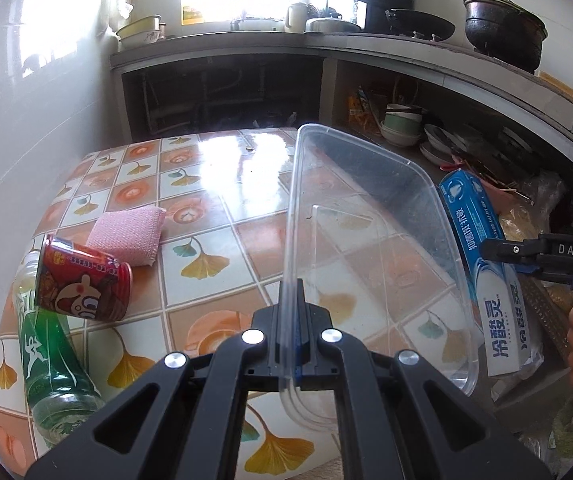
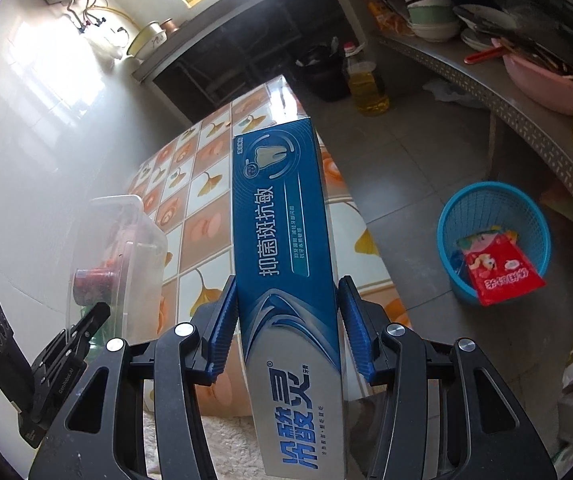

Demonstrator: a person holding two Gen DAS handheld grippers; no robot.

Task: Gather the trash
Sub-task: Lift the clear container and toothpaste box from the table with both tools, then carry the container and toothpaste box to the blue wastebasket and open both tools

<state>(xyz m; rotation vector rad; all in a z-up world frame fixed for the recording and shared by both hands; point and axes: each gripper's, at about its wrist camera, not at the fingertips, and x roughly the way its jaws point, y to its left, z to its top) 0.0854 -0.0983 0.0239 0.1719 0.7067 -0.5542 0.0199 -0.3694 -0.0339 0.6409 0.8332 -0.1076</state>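
The left hand-held gripper is clenched tight on the thin rim of a clear plastic food box. It lifts the box above the desk with the flower tile cloth, tipped up on one side. I think pinching the rim is the easy way to carry such a wide, light box. The right hand-held gripper is grasping a long blue and white toothpaste carton across its narrow sides, near the white end. The carton's long side runs straight out from the fingers, with its blue end pointing away and a bit down, out over the edge of the desk. A round blue plastic basket sits on the floor to the right, with a red snack bag already in it, so the carton looks ready to go there. On the desk lie a red drink can on its side, a green plastic bottle partly under the can, and a pink sponge cloth just beside the can. The can and bottle look like trash that is not yet picked up.
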